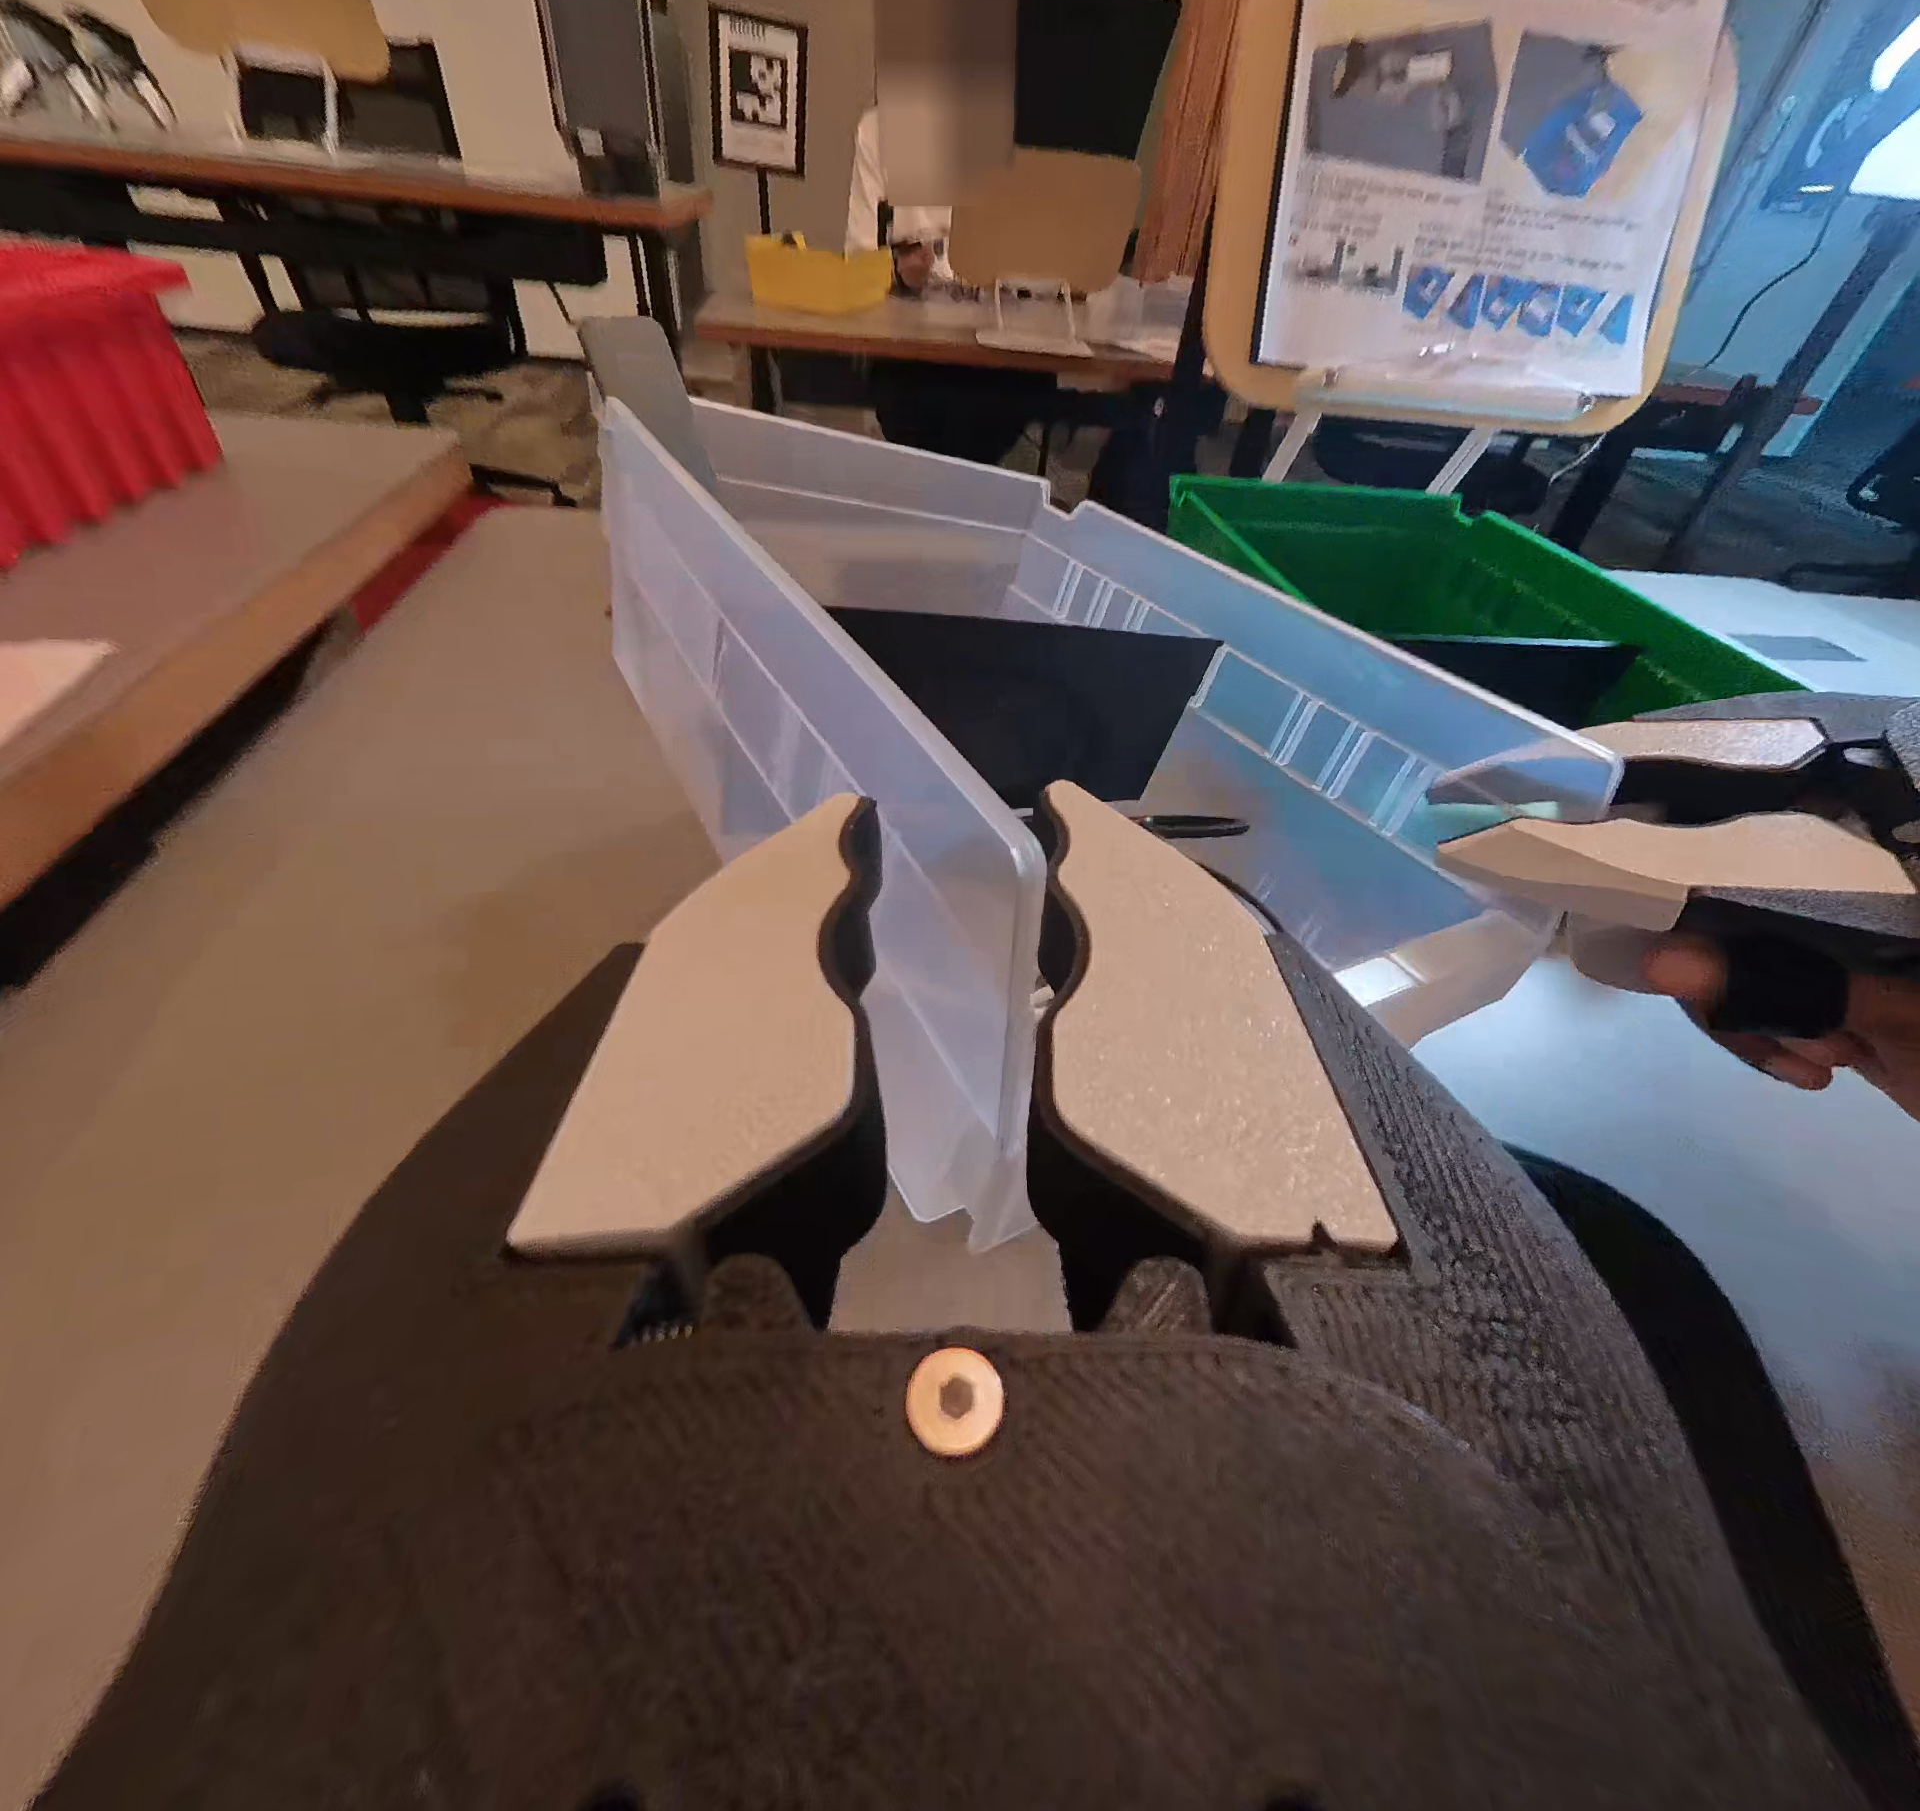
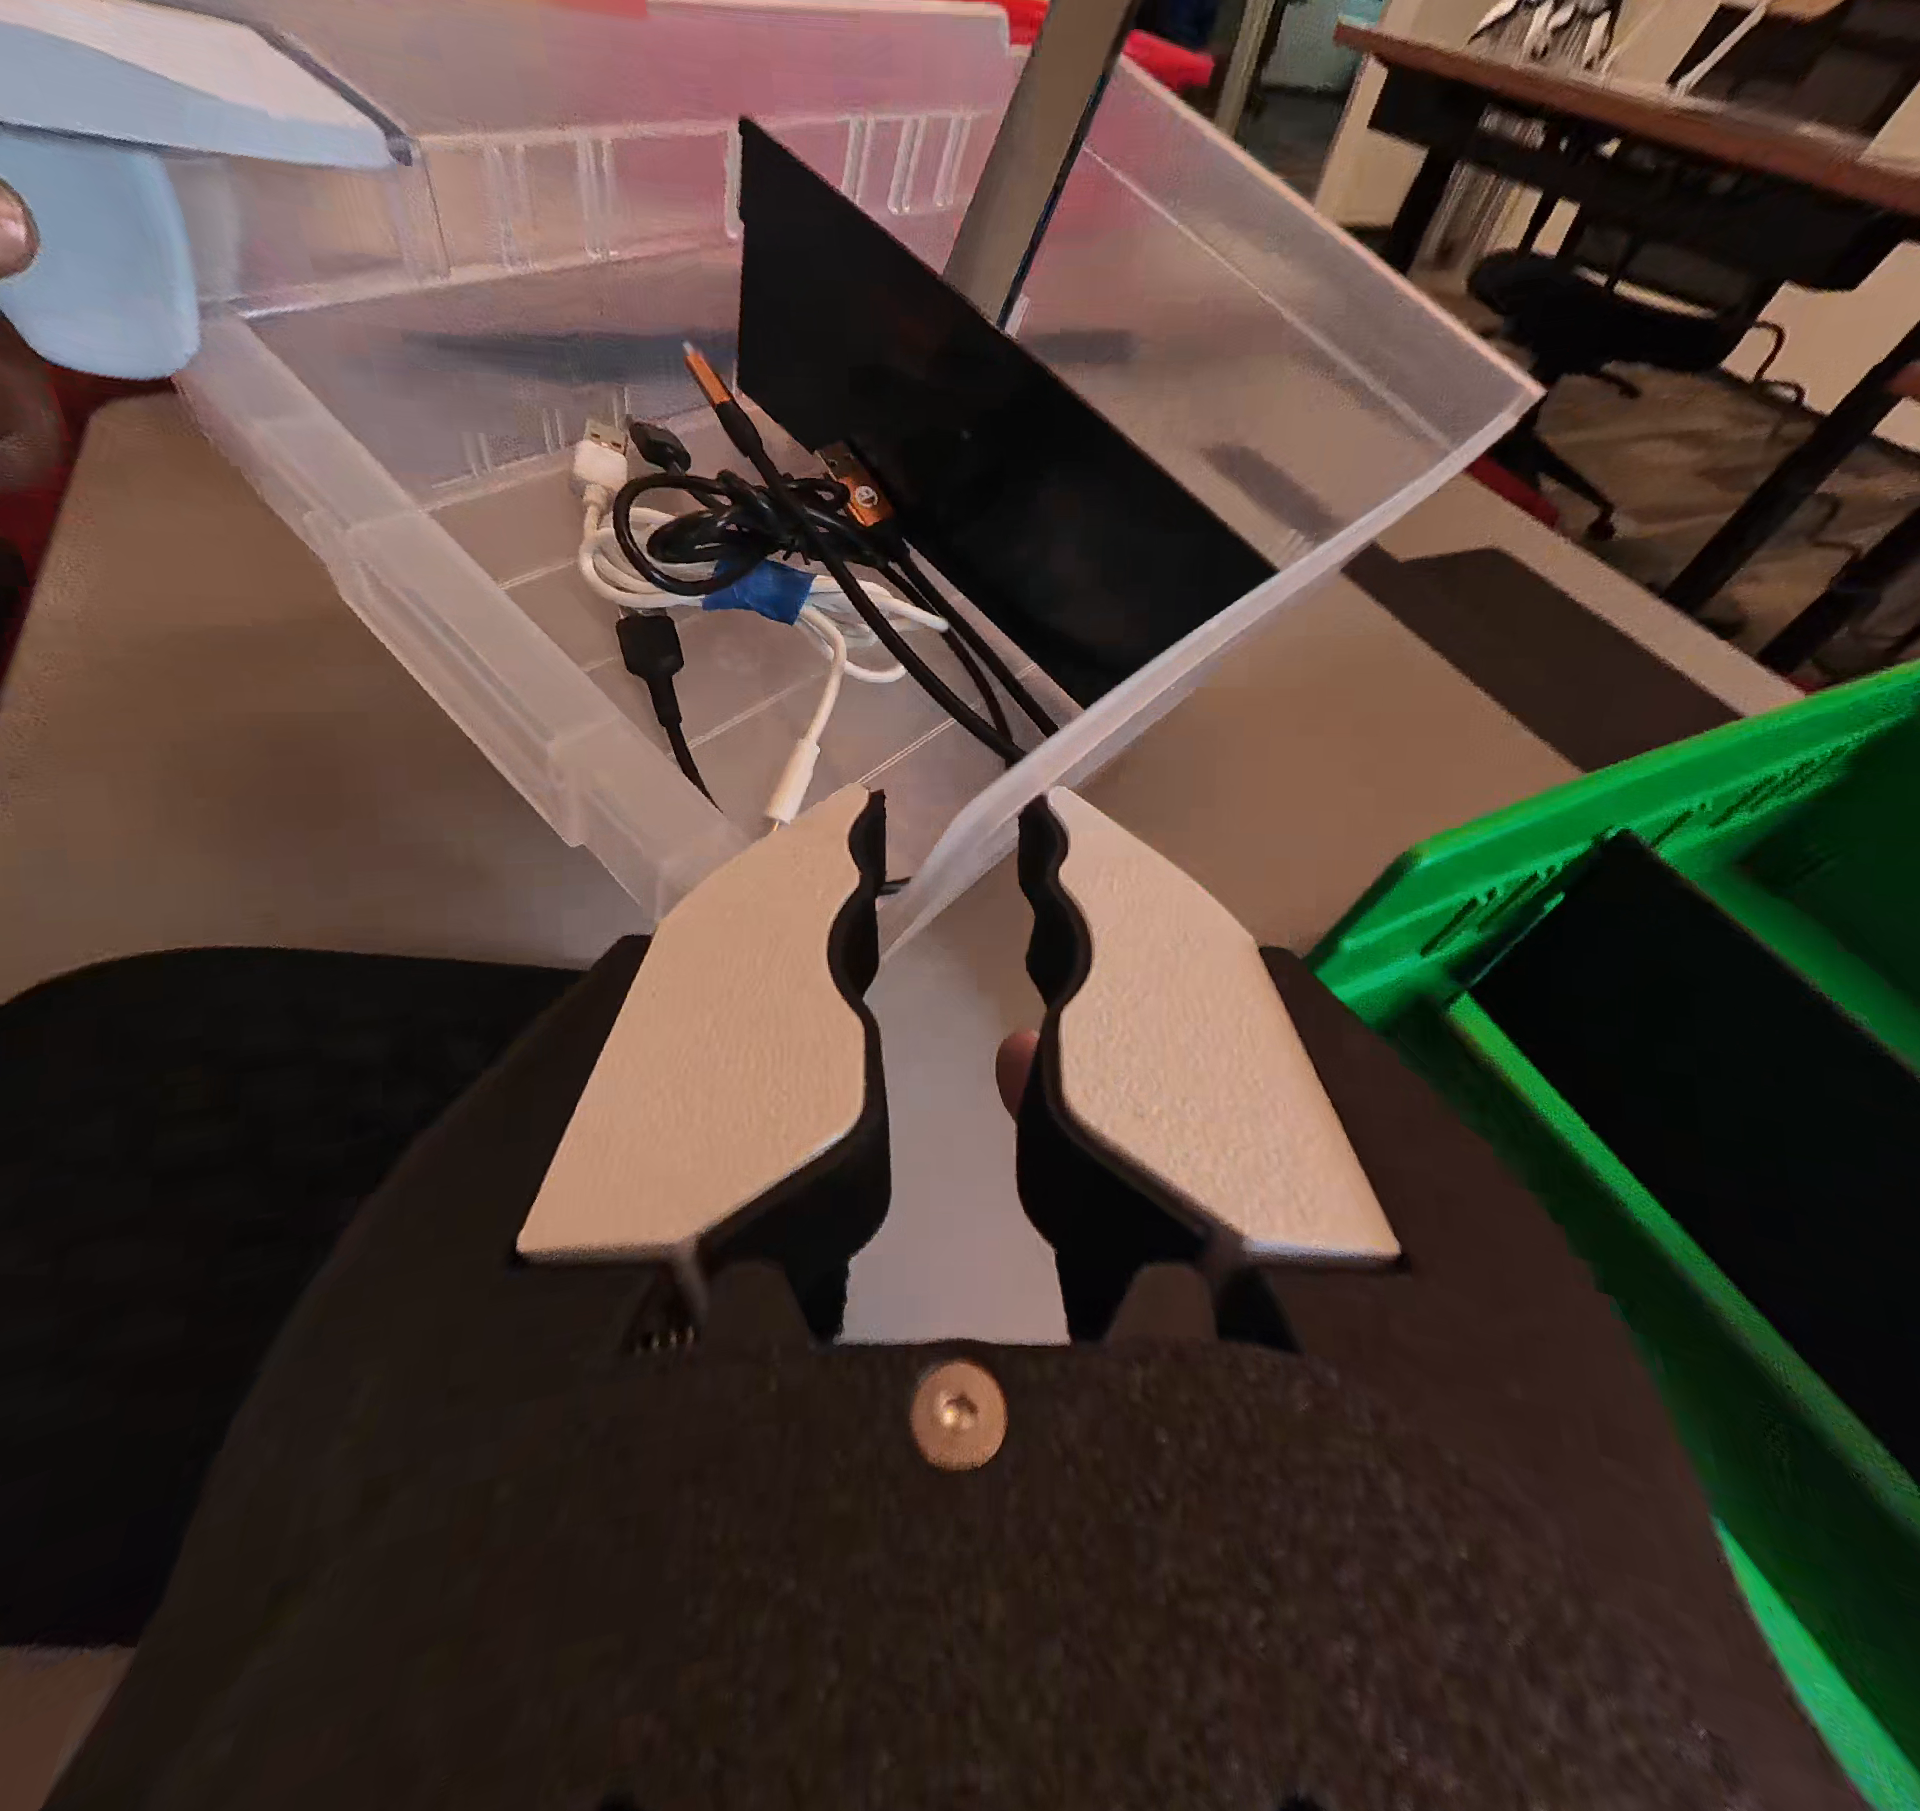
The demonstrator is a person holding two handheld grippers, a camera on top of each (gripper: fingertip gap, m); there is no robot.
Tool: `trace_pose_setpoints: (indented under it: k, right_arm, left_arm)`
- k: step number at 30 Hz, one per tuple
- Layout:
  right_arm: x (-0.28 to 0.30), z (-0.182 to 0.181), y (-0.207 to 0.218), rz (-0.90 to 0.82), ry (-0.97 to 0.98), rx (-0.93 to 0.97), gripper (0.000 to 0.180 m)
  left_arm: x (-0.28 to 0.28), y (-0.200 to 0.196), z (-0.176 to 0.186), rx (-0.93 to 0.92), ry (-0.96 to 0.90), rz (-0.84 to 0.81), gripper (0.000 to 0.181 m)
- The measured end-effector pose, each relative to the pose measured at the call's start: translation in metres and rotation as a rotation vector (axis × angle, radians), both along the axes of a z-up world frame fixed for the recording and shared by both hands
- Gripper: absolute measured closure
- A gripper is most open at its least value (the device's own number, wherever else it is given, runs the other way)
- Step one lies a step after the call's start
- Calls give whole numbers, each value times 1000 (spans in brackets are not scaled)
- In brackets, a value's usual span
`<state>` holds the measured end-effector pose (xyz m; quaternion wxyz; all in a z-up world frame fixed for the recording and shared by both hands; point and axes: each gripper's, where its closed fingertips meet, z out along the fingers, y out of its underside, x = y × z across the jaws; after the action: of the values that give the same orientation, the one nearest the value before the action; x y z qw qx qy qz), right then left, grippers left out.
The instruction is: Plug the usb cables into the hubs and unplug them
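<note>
The usb cables lie in a loose black-and-white tangle, bound with a bit of blue tape, on the floor of the clear plastic bin, just in front of a black divider panel that stands across it; I see no hubs in either view. My left gripper straddles one of the bin's side walls, one finger outside and one inside, the jaws narrow around the wall, though I cannot tell whether the pads actually press on it. My right gripper sits at the opposite wall's near corner, jaws likewise narrow with the rim running between the tips; from the left view it appears to pinch that edge. The bin looks tilted, so I judge I am carrying or repositioning it, next to the green bin. The risk is the thin, slick wall slipping from a light pinch: the bin would drop or tip further, and the cables would slide toward the low corner or spill out. Uneven lifting between my two hands could also twist the bin against the green one.
</note>
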<state>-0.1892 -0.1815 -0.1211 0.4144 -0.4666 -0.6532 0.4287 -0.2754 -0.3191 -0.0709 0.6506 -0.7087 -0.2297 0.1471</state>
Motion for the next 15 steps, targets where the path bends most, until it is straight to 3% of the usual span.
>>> trace_pose_setpoints:
  k: [4,7,10,15]
  right_arm:
    - [-4,-24,23,-49,-78,-10,154]
    - [4,-21,34,-58,-112,39,149]
    - [28,-18,45,-26,-165,0,142]
    - [67,-13,95,-21,-270,158,133]
  left_arm:
    - [-15,18,-41,-78,-23,58,163]
    - [-17,34,-52,-79,-13,80,165]
    - [-9,49,-58,-87,-45,-5,148]
    - [1,42,-30,-186,167,-4,134]
